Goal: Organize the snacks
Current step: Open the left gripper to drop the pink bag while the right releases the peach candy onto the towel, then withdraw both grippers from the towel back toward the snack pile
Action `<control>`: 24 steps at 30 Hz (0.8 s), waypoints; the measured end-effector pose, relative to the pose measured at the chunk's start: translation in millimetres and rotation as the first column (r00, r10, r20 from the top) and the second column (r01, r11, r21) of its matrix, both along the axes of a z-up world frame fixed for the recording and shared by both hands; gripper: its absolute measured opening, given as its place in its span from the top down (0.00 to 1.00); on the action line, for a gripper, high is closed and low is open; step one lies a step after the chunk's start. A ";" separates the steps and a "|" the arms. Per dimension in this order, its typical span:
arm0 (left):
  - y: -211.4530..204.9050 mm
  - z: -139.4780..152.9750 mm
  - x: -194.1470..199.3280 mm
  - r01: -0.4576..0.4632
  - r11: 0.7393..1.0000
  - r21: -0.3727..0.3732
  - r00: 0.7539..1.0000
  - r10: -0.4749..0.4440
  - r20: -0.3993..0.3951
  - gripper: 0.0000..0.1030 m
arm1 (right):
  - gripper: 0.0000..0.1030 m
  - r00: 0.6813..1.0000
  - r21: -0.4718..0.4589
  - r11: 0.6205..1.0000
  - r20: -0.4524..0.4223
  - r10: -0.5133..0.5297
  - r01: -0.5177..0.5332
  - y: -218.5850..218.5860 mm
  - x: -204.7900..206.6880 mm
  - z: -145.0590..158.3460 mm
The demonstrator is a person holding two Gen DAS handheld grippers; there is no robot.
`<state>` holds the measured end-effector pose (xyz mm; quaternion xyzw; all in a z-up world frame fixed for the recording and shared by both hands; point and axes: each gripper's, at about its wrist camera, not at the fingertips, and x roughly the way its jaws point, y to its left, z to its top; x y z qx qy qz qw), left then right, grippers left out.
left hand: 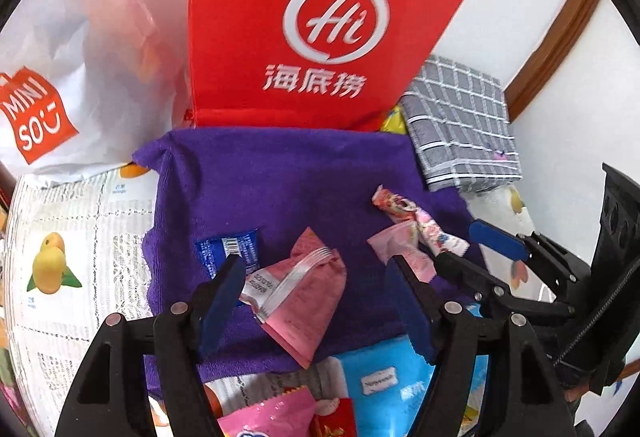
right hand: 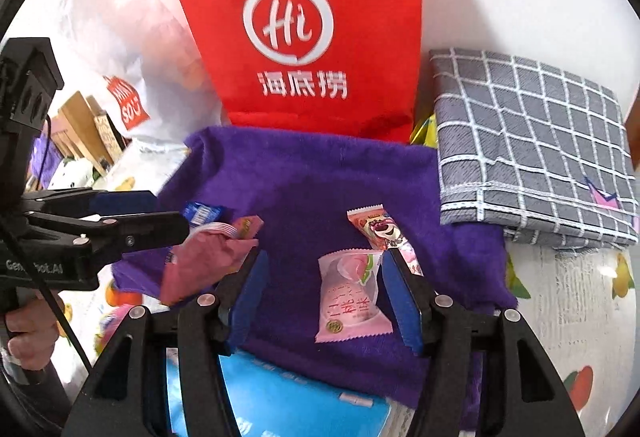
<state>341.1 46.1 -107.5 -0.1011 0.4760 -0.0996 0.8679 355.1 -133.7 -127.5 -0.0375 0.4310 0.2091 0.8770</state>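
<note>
Right now you're sitting between picks: both tools are spread and gripping nothing. Left tool (left hand: 316,277) is hovering, tilted down, over the pink pack (left hand: 304,293) on the purple towel (left hand: 280,181); right tool (right hand: 322,277) is straddling the peach pack (right hand: 348,301). Next move is needing a descent and a pinch.

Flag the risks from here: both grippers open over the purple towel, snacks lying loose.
1. The pale pink packet lies against the strawberry bear candy; closing the right gripper could catch both.
2. The dark pink packet partly covers the blue packet near the left gripper; regrasping may drag it.
</note>
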 end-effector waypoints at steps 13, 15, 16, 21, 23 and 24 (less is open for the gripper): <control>4.3 59.1 -46.6 0.015 0.999 -0.031 0.988 -0.010 0.152 0.31 | 0.42 0.992 0.000 0.998 0.107 -0.062 0.063 -13.2 -71.4 56.7; 7.5 66.5 -58.4 0.008 0.999 -0.043 0.983 0.000 0.184 0.33 | 0.42 0.991 0.012 0.998 0.116 -0.062 0.061 -12.5 -83.9 62.9; 7.3 68.4 -63.9 0.015 0.999 -0.045 0.981 -0.006 0.194 0.33 | 0.42 0.991 0.013 0.998 0.118 -0.057 0.056 -12.1 -89.8 64.9; 3.1 70.1 -90.6 0.024 0.999 0.021 0.976 -0.028 0.215 0.33 | 0.42 0.990 0.020 0.999 0.131 -0.052 0.049 -11.4 -117.5 68.1; 3.9 71.0 -103.6 0.013 0.999 0.051 0.973 -0.024 0.228 0.33 | 0.42 0.991 0.029 0.999 0.127 -0.046 0.042 -11.1 -125.6 66.5; 4.5 71.4 -109.1 0.010 0.998 0.058 0.972 -0.023 0.234 0.33 | 0.42 0.991 0.034 0.999 0.123 -0.045 0.041 -10.8 -129.6 65.1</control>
